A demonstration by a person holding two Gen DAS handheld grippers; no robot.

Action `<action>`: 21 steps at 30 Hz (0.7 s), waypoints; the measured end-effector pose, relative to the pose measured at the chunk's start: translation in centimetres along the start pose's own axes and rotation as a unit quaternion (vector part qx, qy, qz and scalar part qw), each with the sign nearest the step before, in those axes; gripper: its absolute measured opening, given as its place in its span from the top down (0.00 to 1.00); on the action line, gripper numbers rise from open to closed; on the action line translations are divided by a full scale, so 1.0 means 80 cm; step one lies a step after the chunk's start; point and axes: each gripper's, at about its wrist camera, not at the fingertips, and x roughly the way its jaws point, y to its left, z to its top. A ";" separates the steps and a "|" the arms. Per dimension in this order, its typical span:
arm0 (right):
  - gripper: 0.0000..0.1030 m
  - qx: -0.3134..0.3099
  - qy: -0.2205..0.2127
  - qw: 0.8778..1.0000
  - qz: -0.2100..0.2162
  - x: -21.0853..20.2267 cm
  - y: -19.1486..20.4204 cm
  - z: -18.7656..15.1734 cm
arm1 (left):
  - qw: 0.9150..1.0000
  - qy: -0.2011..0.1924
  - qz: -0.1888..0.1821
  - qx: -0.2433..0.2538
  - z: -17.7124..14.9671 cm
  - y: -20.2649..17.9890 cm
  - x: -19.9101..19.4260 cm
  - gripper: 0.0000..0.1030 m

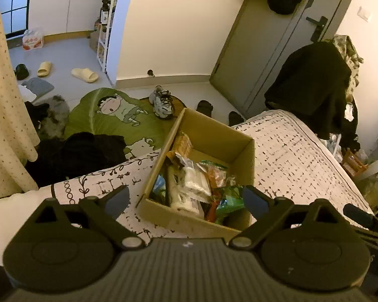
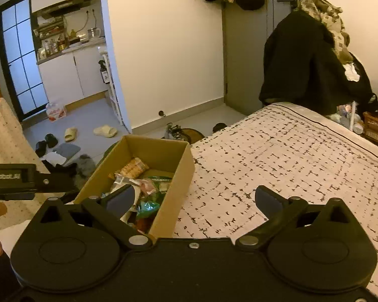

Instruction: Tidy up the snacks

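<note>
Left gripper (image 1: 186, 198) spread, box (image 1: 235, 141) of snacks (image 1: 194, 183) between jaws. Right gripper (image 2: 194, 198) spread, empty; box wall and bare bed (image 2: 277, 151) between jaws.

A bed (image 2: 289, 156) carries everything, spread with a white cover marked all over with small dark dashes and edged by a thin dark line along its far side. Directly on it stands an open cardboard box (image 1: 247, 156) of snack packets (image 1: 196, 183), set at the bed's left edge. A dark coat (image 2: 300, 63) hangs over the far end.
</note>
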 end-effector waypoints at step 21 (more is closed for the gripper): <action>0.00 0.049 -0.004 0.998 -0.039 -0.047 -0.028 -0.038 | 0.999 -0.016 -0.041 0.027 -0.035 -0.009 -0.031 0.00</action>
